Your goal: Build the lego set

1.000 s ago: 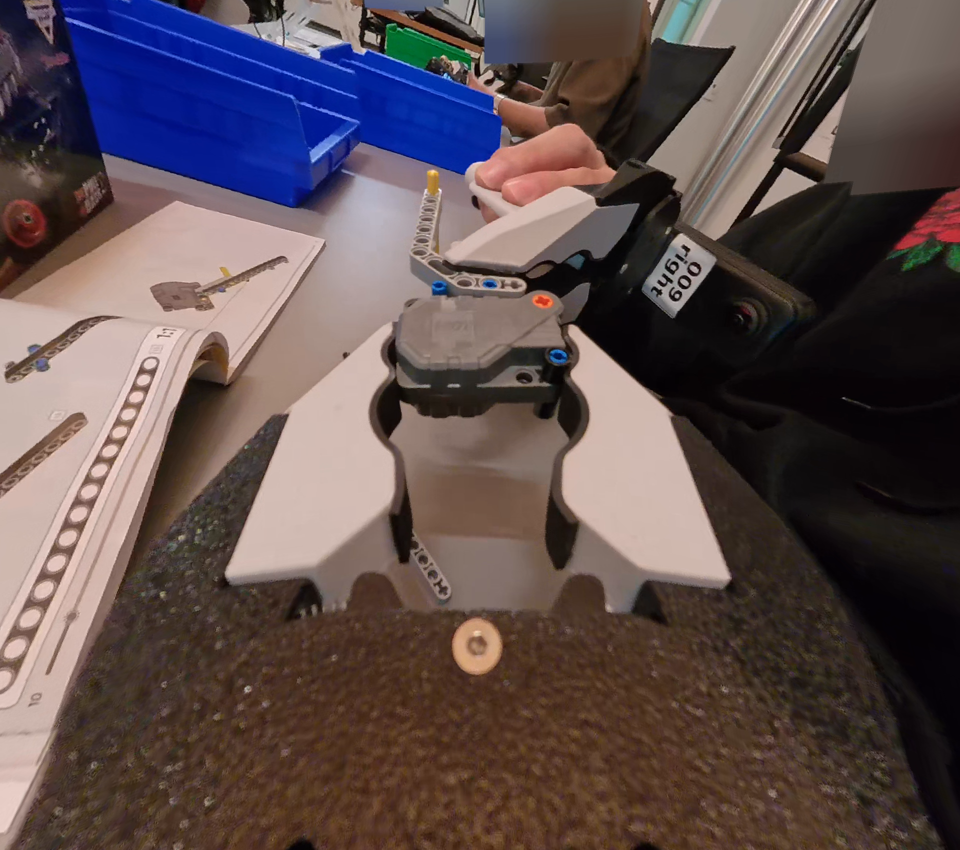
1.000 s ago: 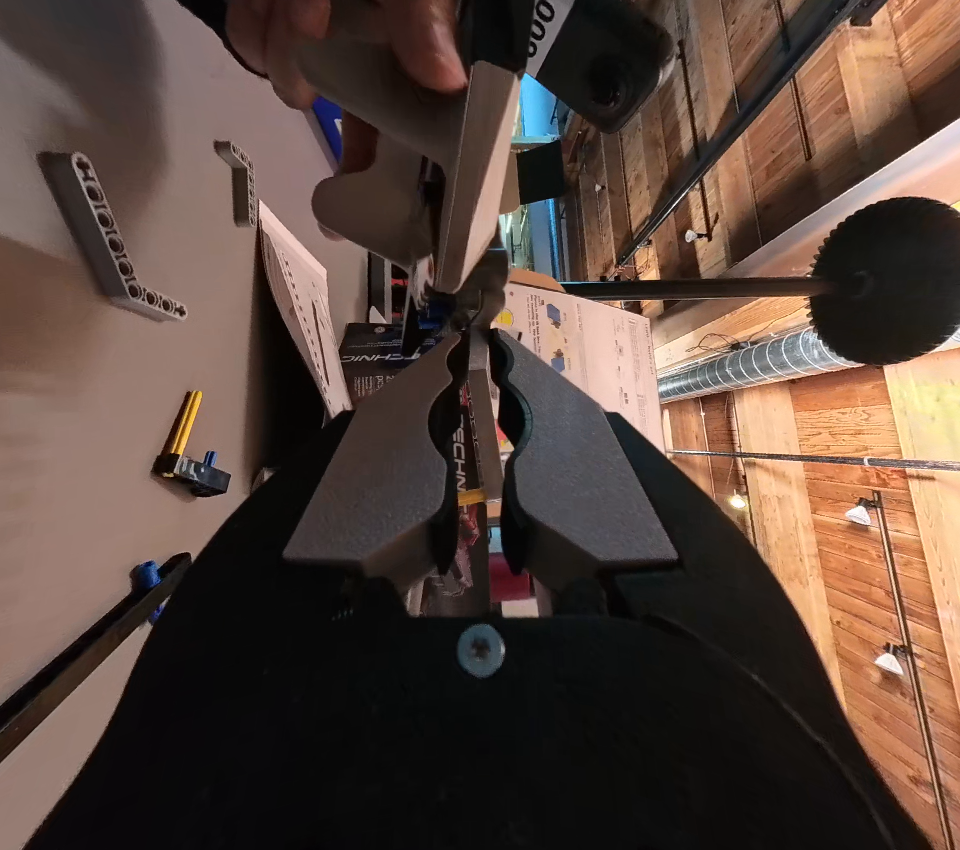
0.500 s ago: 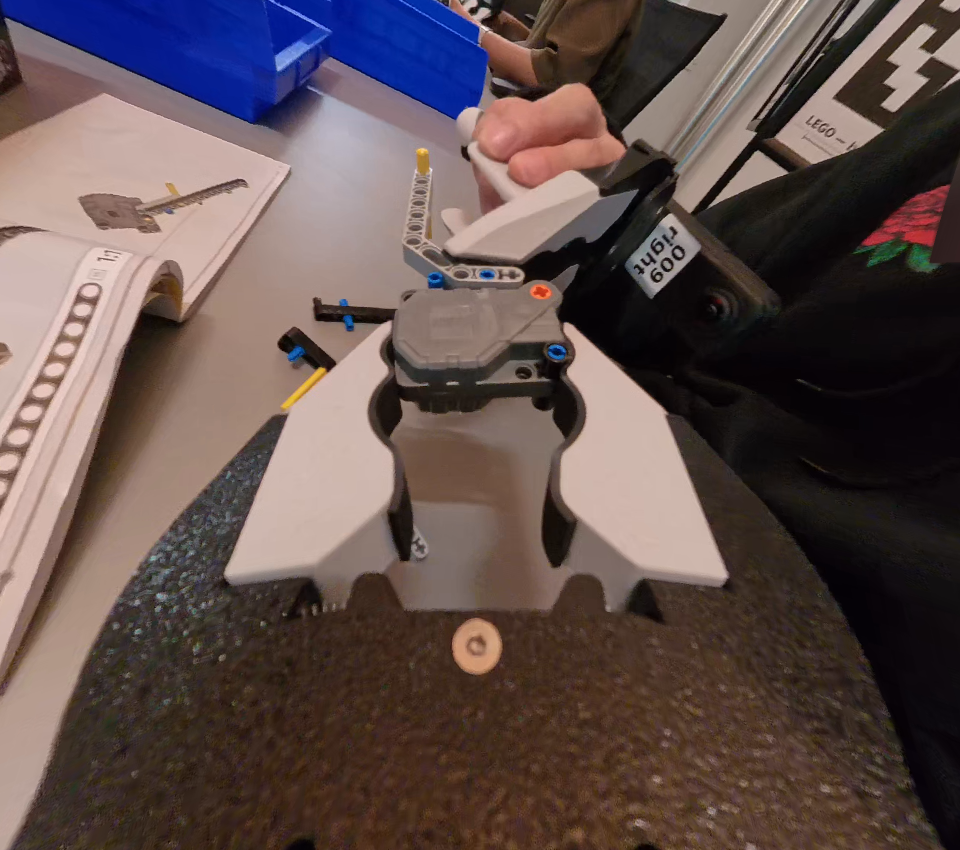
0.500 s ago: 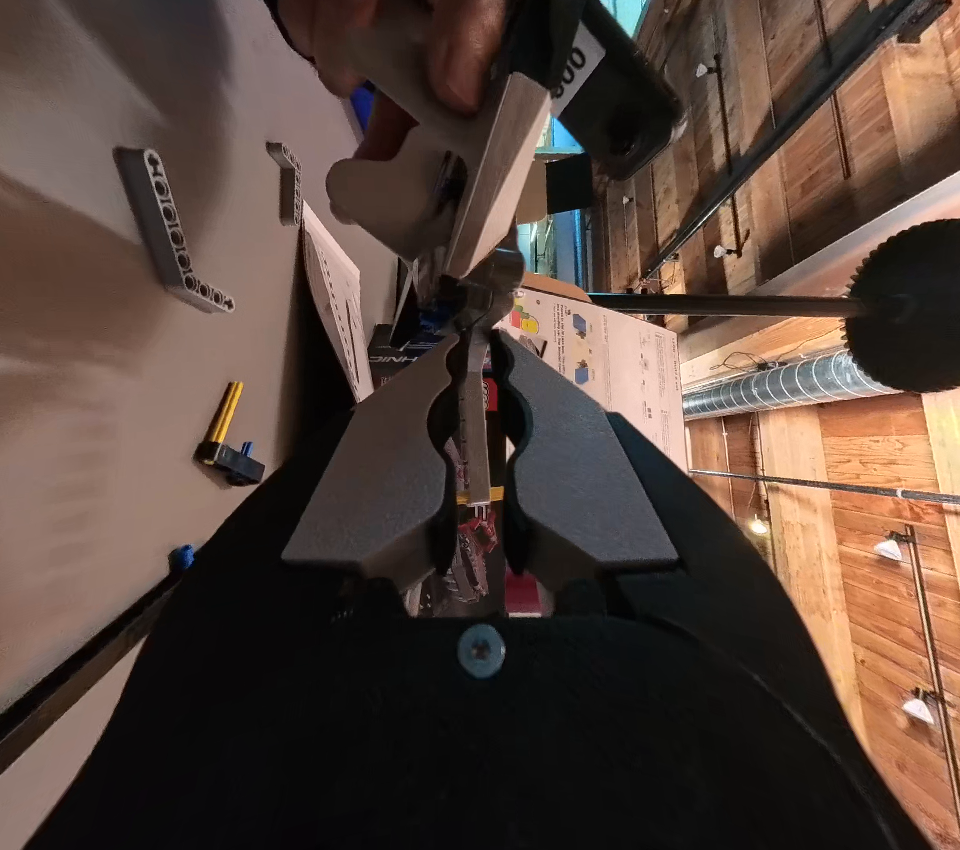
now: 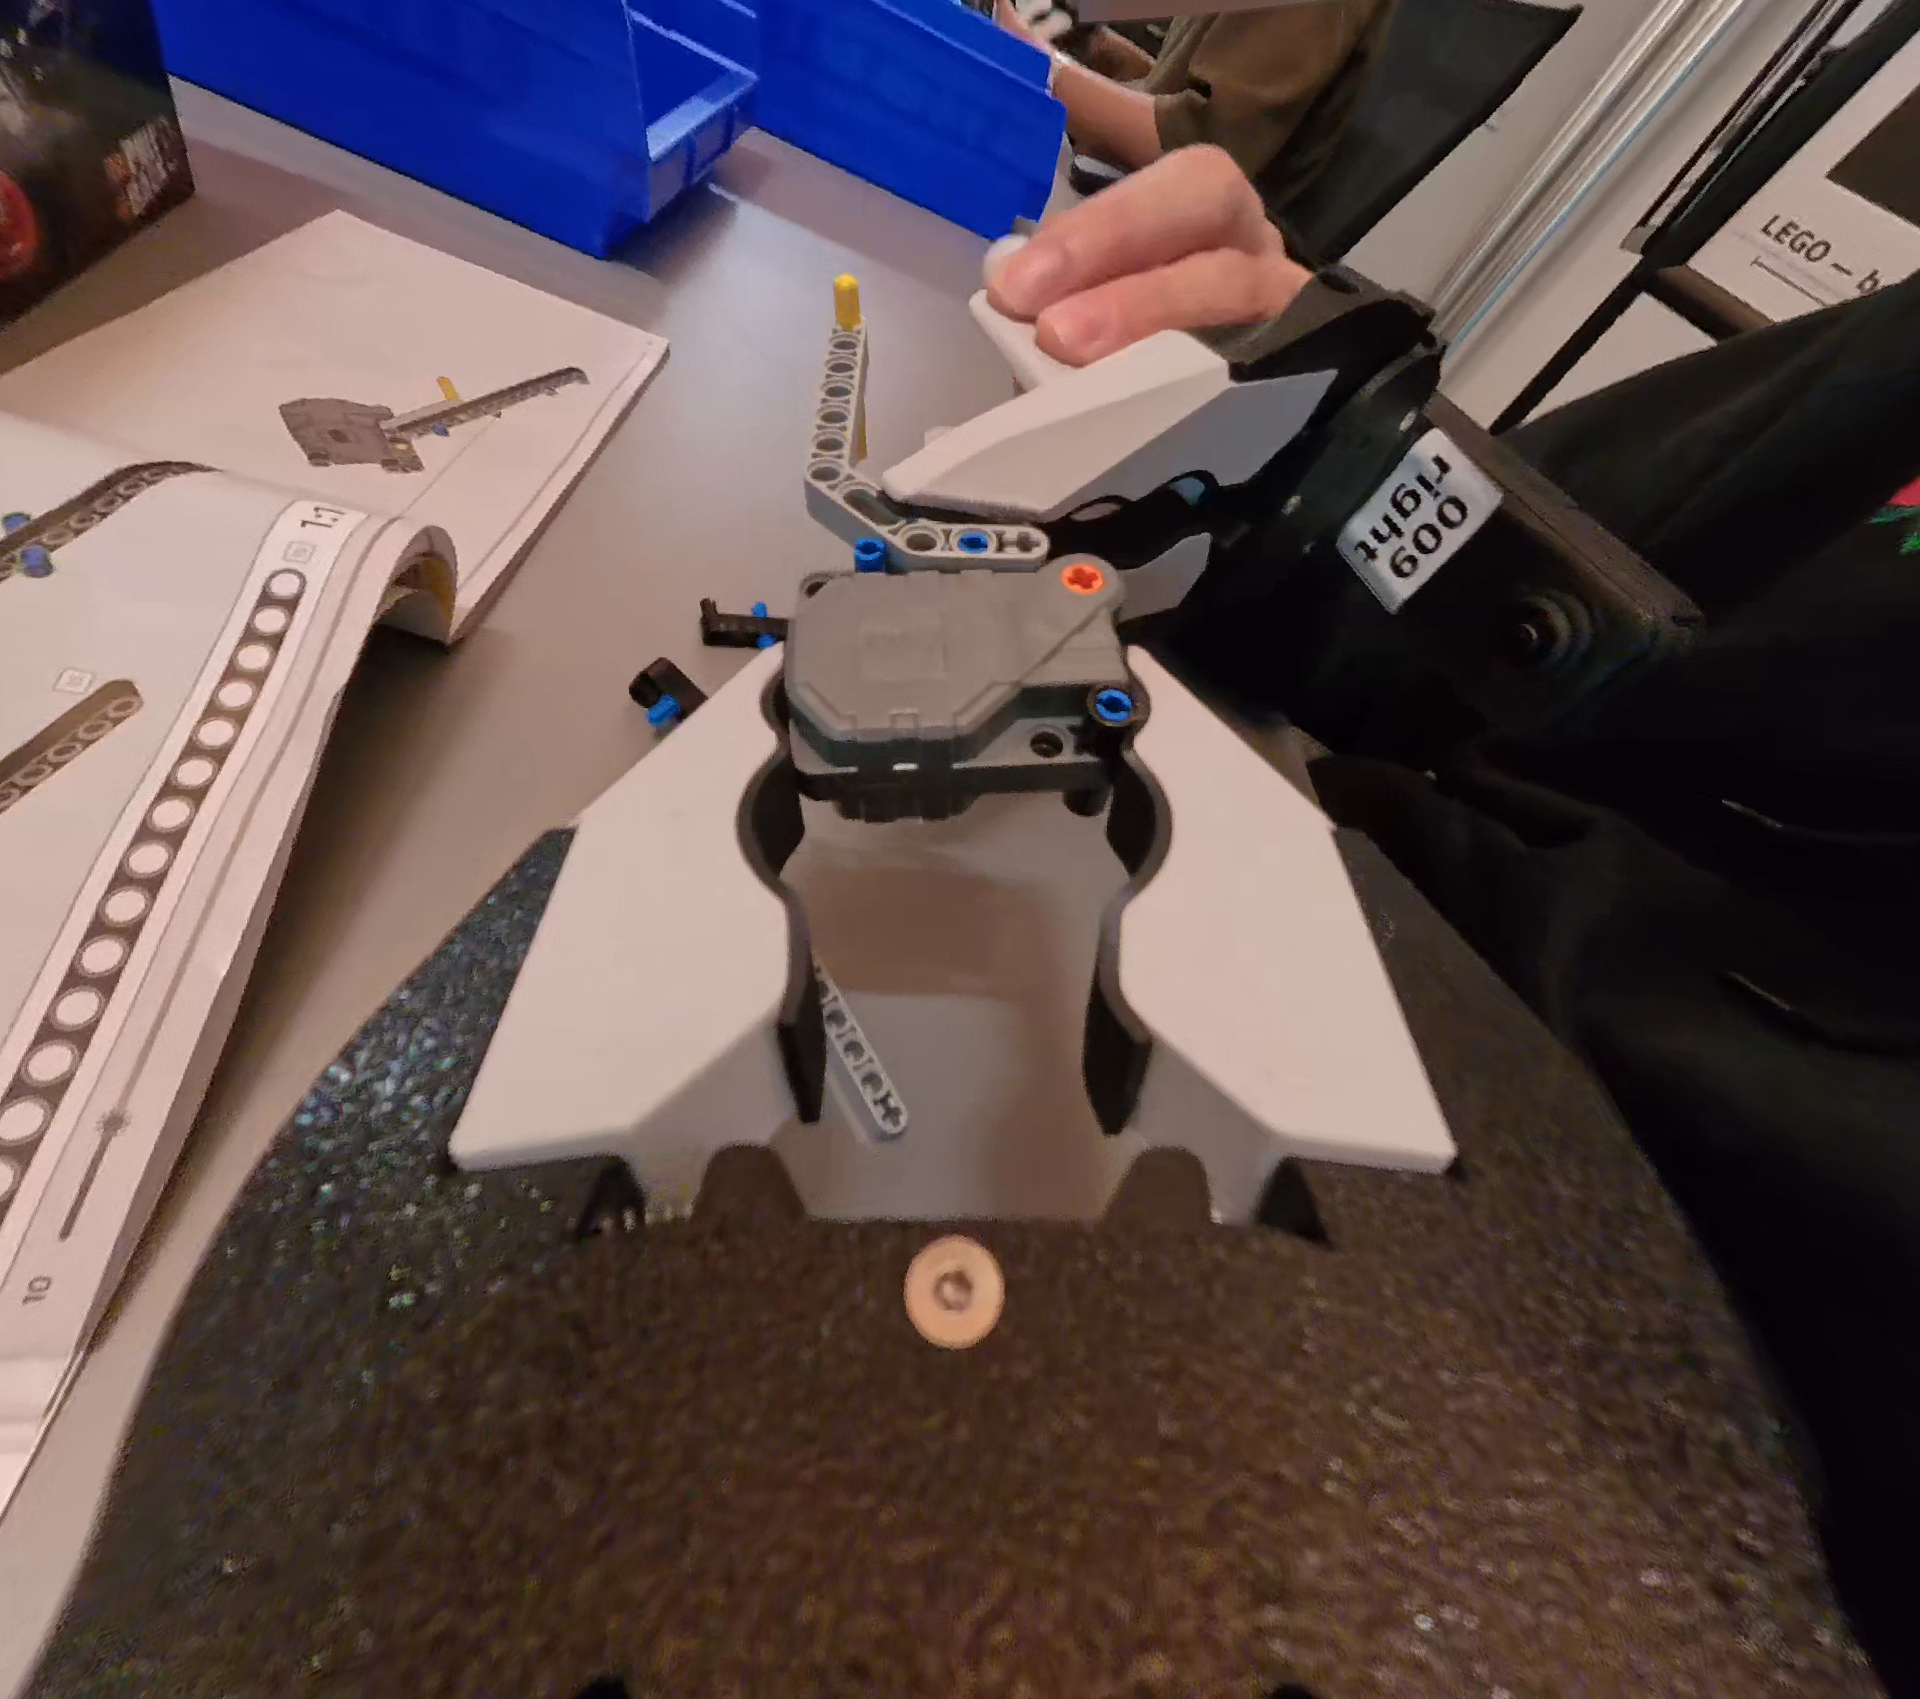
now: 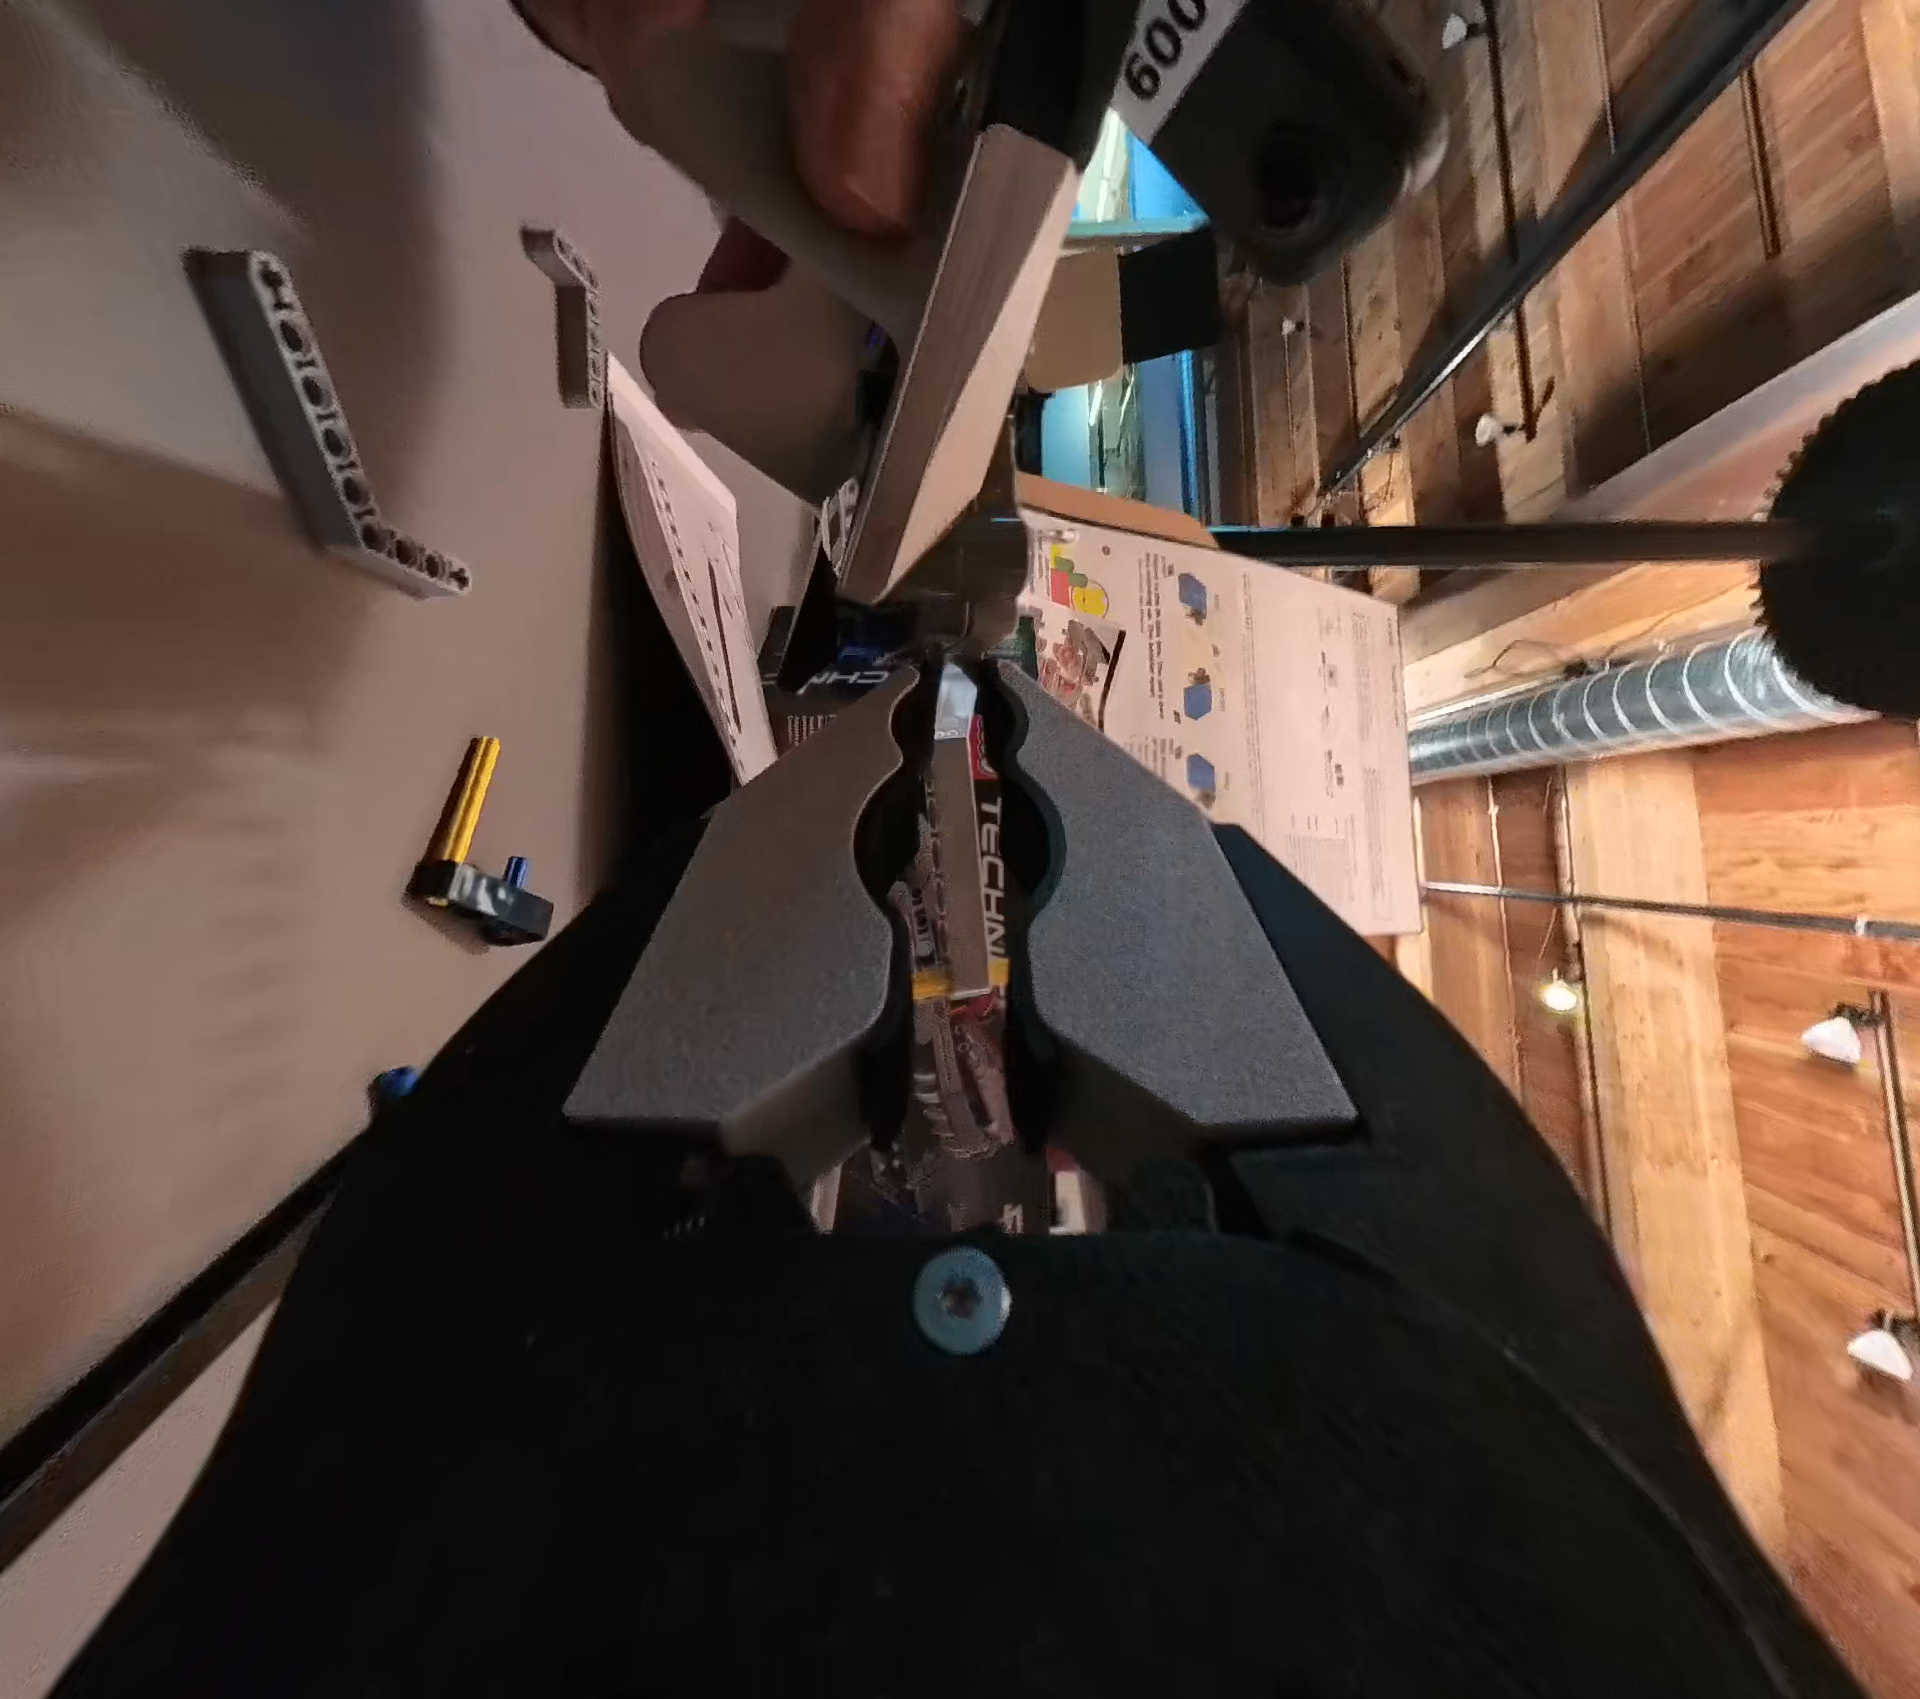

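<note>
1. Two grippers are in play. The left gripper point(image 5: 951, 745) is clamped on a grey motor block point(image 5: 951, 678) at its fingertips, held above the desk point(image 5: 665, 444).
2. The right gripper point(image 6: 951, 693), turned on its side, is closed down narrow on a bent grey beam point(image 5: 868, 496); in the left wrist view its pale fingers point(image 5: 1039, 449) pinch the beam's short arm just beyond the motor block.
3. One motor block: dark grey base, lighter grey lid, one orange cross-hole socket at a top corner and one blue pin point(image 5: 1112, 702) on its side.
4. One held beam: light grey, angled, a row of round holes, a yellow pin point(image 5: 846, 302) at its far tip and two blue pins low down. It sits just beside the block's upper edge; whether they touch I cannot tell.
5. Loose on the desk: two more grey angled beams point(image 6: 312, 423) and point(image 6: 577, 319), one black connector with a yellow axle point(image 6: 468, 849), one black piece with a blue pin point(image 5: 738, 623).
6. One open instruction booklet point(image 5: 312, 444) lies toward the desk's left edge.
7. Two blue bins point(image 5: 436, 28) stand along the far edge, with a dark box point(image 5: 73, 39) at the far left corner.
</note>
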A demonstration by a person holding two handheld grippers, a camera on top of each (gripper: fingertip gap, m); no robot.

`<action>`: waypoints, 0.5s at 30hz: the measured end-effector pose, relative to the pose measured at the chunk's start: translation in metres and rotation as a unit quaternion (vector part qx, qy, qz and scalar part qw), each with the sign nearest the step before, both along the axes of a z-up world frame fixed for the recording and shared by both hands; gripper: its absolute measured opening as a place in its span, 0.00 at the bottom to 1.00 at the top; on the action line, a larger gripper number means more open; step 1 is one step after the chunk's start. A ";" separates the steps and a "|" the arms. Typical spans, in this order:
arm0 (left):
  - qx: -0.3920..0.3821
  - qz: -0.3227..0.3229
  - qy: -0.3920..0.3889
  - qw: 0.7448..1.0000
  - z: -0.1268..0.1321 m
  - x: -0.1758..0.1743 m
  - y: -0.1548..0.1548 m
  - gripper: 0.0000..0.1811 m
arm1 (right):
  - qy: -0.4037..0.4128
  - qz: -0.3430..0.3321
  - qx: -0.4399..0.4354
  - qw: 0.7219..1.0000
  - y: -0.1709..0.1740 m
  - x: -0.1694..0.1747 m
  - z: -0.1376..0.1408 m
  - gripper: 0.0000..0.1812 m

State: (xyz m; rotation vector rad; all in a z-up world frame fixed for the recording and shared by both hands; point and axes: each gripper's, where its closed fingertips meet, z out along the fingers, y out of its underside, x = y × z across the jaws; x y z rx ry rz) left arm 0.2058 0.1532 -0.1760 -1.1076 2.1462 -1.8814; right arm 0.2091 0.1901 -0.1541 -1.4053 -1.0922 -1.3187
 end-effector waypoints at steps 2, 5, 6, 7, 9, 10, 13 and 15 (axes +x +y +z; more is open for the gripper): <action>0.013 -0.009 0.007 1.000 -0.004 -0.003 0.000 0.31 | -0.006 0.007 0.006 1.000 -0.001 -0.002 0.002 0.10; 0.010 -0.026 0.022 0.999 -0.005 -0.009 -0.001 0.31 | -0.020 0.020 -0.008 1.000 -0.002 -0.007 -0.002 0.08; 0.011 -0.032 0.028 0.999 -0.007 -0.010 -0.001 0.31 | -0.030 0.024 -0.015 0.999 -0.002 -0.008 -0.004 0.07; 0.010 -0.038 0.035 0.999 -0.008 -0.012 -0.001 0.31 | -0.037 0.027 -0.028 0.999 -0.002 -0.010 -0.009 0.06; 0.001 -0.049 0.044 0.998 -0.007 -0.016 -0.002 0.31 | -0.036 0.028 -0.022 0.999 -0.002 -0.011 -0.007 0.04; -0.003 -0.053 0.044 0.998 -0.005 -0.017 -0.003 0.31 | -0.025 0.028 -0.016 0.999 -0.003 -0.011 -0.004 0.03; 0.004 -0.047 0.045 0.998 -0.007 -0.016 -0.002 0.31 | 0.000 0.020 -0.013 1.000 -0.001 -0.008 -0.003 0.03; 0.001 -0.046 0.050 0.998 -0.007 -0.015 -0.001 0.30 | 0.010 0.015 -0.014 1.000 0.000 -0.007 -0.003 0.03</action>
